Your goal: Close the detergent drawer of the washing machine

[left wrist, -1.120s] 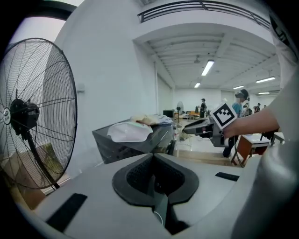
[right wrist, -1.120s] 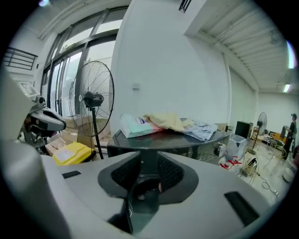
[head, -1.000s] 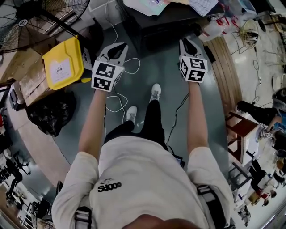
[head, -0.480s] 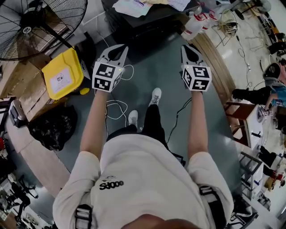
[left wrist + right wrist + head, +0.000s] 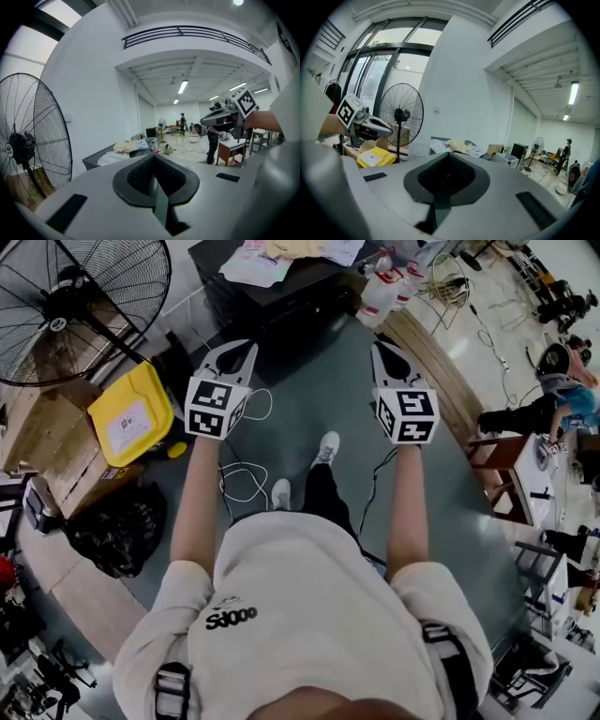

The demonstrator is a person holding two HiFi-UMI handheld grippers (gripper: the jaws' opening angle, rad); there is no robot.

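Observation:
A dark grey box-shaped unit [image 5: 281, 292] with cloths piled on top stands ahead of me on the floor; it shows again in the left gripper view [image 5: 105, 158]. I cannot make out a detergent drawer in any view. My left gripper [image 5: 232, 346] hangs in the air in front of the unit, its pads [image 5: 140, 176] pressed together with nothing between them. My right gripper [image 5: 382, 345] is level with it to the right, its jaws also shut and empty [image 5: 449, 157]. Each gripper shows in the other's view: right [image 5: 225, 117], left [image 5: 370, 124].
A big floor fan [image 5: 75, 306] stands at the left, with a yellow lidded bin [image 5: 131, 413] and a black bag [image 5: 117, 526] below it. A white cable [image 5: 244, 474] lies by my feet. Bottles [image 5: 380, 296], a wooden platform edge [image 5: 441, 362] and a brown stool [image 5: 492, 460] are on the right.
Both grippers have been carried up and forward toward the dark unit, side by side. More of the unit's top and the fan now shows in the head view.

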